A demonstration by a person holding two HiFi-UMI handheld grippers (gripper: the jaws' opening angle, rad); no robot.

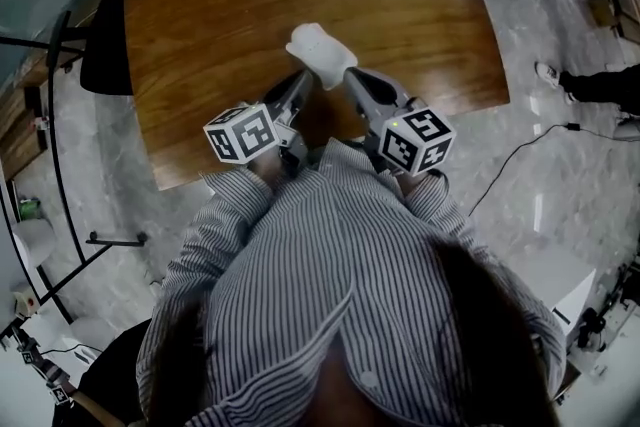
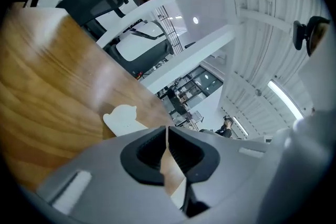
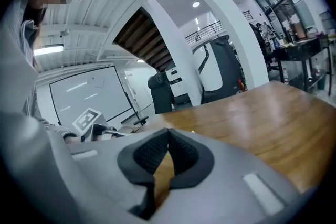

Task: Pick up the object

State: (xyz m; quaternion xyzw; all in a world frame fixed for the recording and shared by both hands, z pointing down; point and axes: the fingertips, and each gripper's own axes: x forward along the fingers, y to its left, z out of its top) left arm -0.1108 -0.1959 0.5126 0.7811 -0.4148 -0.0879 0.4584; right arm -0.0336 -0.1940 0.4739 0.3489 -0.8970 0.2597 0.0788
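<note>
The object (image 1: 320, 49) is lying on the table (image 1: 200, 25), just beyond both grippers' tips and between them; the left gripper (image 1: 302, 77) is pointing at it with jaws pressed together, holding nothing; the right gripper (image 1: 349, 75) is likewise closed and empty.

Left gripper (image 2: 167, 135) and right gripper (image 3: 168, 137) are closed.

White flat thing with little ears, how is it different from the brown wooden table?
The white flat eared piece is pale and plain; the brown wooden table is dark with streaky grain. The piece is small with a bumpy outline; the table is large with smooth curved edges. Both are flat.
</note>
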